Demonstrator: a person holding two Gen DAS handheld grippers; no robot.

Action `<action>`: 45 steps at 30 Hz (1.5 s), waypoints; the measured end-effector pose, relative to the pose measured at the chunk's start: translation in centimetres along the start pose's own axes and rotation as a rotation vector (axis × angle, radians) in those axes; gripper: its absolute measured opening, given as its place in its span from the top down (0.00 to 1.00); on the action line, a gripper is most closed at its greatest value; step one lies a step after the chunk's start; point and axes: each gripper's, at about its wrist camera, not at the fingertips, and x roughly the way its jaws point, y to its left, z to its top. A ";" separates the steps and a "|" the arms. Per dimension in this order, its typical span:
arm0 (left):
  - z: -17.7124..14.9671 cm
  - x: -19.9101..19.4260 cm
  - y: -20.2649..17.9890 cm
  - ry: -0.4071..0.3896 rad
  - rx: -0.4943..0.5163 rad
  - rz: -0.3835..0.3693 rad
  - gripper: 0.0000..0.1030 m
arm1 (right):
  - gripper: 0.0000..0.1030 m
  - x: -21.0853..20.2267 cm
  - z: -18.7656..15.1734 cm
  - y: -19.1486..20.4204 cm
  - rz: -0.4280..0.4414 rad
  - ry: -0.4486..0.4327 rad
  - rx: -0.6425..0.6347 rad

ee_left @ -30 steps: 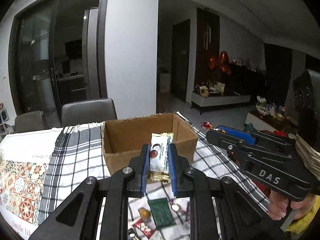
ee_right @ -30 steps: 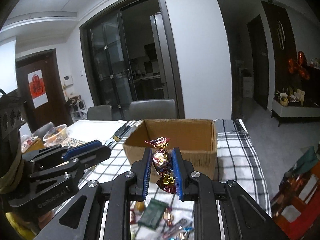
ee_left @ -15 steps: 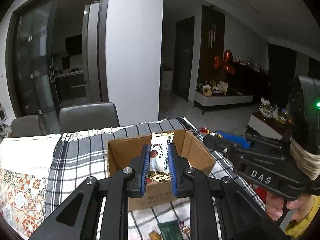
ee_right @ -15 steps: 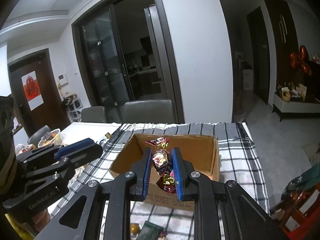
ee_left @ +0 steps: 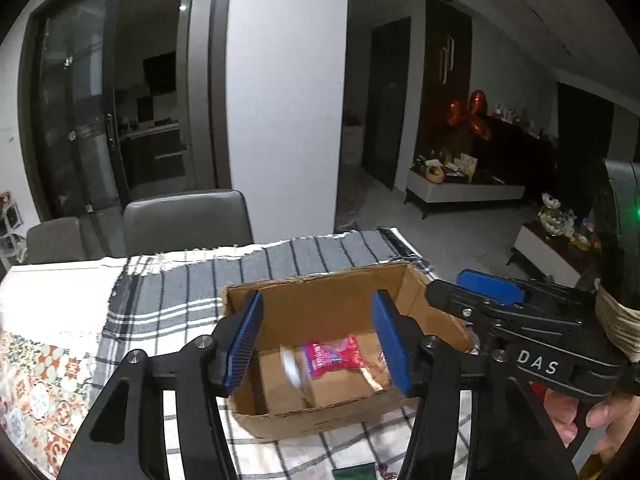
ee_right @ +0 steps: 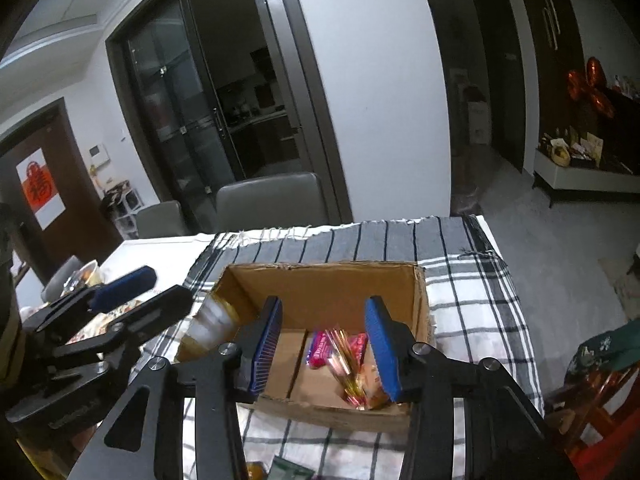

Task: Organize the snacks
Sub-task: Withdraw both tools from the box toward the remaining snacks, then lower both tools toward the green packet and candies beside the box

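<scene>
An open cardboard box (ee_left: 432,312) stands on a checked cloth; it also shows in the right wrist view (ee_right: 418,304). My left gripper (ee_left: 318,340) is open and empty above the box. A pink snack pack (ee_left: 336,356) lies inside, with a blurred white wrapper (ee_left: 292,368) dropping beside it. My right gripper (ee_right: 326,344) is open and empty above the box. Below it a pink pack (ee_right: 318,350) and a blurred gold-red candy (ee_right: 344,364) are in the box. Each gripper shows in the other's view, the right one (ee_left: 500,300) and the left one (ee_right: 124,284).
The checked cloth (ee_right: 472,292) covers the table's right part, a patterned cloth (ee_left: 32,380) the left. Grey chairs (ee_left: 188,220) stand behind the table. A dark green packet (ee_right: 288,470) and other snacks lie on the cloth near me. A bowl (ee_right: 82,276) sits at the far left.
Both grippers moved forward over the box and opened. The white-gold wrapper left my left gripper and the foil candy left my right gripper; both are falling into the box.
</scene>
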 end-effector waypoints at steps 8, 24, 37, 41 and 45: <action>-1.2 -2.2 -0.3 0.003 -0.011 0.018 0.45 | 0.57 -2.4 -1.0 0.7 -0.020 -0.029 -0.018; -5.3 -6.2 -0.8 0.048 -0.004 0.006 0.45 | 0.57 -4.7 -5.3 3.0 0.035 0.041 -0.034; -10.6 -3.6 -0.4 0.247 -0.016 -0.016 0.46 | 0.57 -0.9 -10.2 2.4 0.041 0.278 0.017; -12.2 -2.2 -0.2 0.327 -0.028 -0.041 0.46 | 0.57 0.7 -11.6 1.7 0.044 0.369 0.051; -13.3 -0.8 0.0 0.396 -0.034 -0.058 0.50 | 0.57 2.4 -13.0 1.2 0.045 0.450 0.080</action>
